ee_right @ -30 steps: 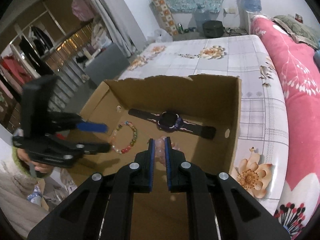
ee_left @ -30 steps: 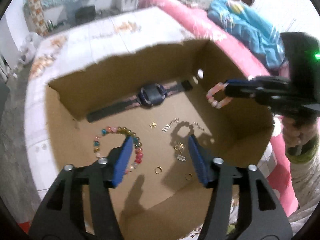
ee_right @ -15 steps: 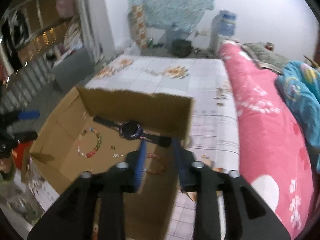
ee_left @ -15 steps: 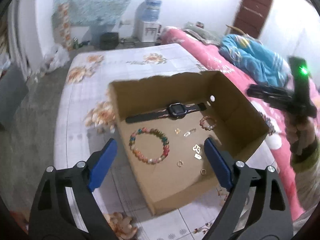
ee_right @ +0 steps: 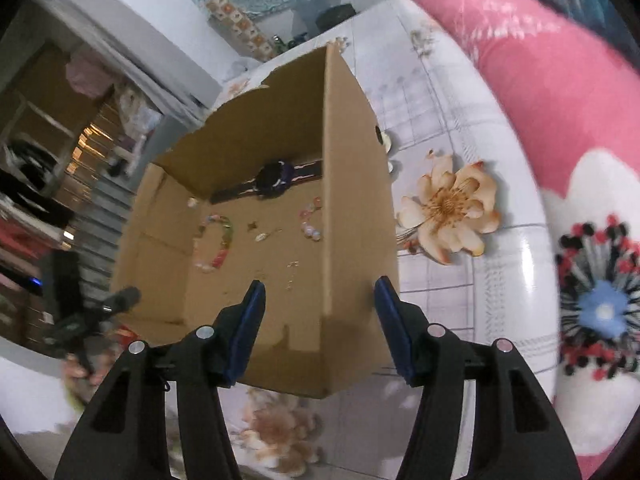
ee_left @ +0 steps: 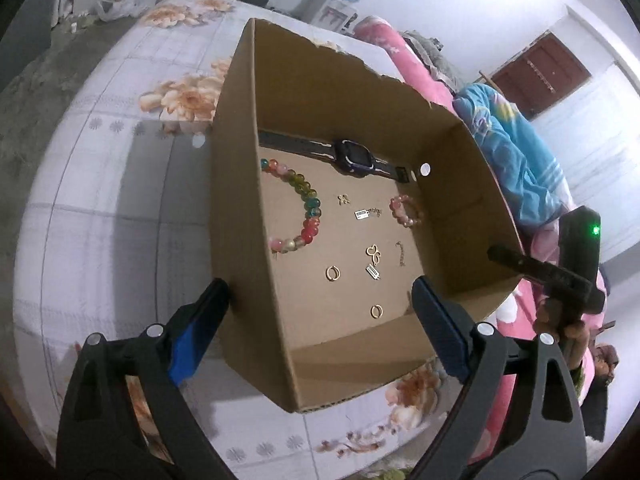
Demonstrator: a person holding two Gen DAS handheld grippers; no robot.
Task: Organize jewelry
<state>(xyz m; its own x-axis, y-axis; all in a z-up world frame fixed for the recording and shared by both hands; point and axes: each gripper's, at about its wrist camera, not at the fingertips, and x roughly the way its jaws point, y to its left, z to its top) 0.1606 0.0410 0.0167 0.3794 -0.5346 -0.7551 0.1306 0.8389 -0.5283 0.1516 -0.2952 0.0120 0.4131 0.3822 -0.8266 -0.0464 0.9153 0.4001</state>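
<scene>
Matt brown cardboard box [ee_left: 248, 216], torn rough along its far edge. Glossy glass-like beaded bracelet [ee_left: 304, 208]. Shiny gold-coloured metal rings [ee_left: 332, 273]. Smooth floral tablecloth [ee_left: 120, 208], faintly sheeny.

Both wrist cameras are looking steeply down from close above into the open brown cardboard box [ee_left: 448, 184], the left view facing in over its left wall, the right view [ee_right: 352, 208] over its right wall, both sharing the floor with the dark smartwatch [ee_left: 354, 157].
</scene>
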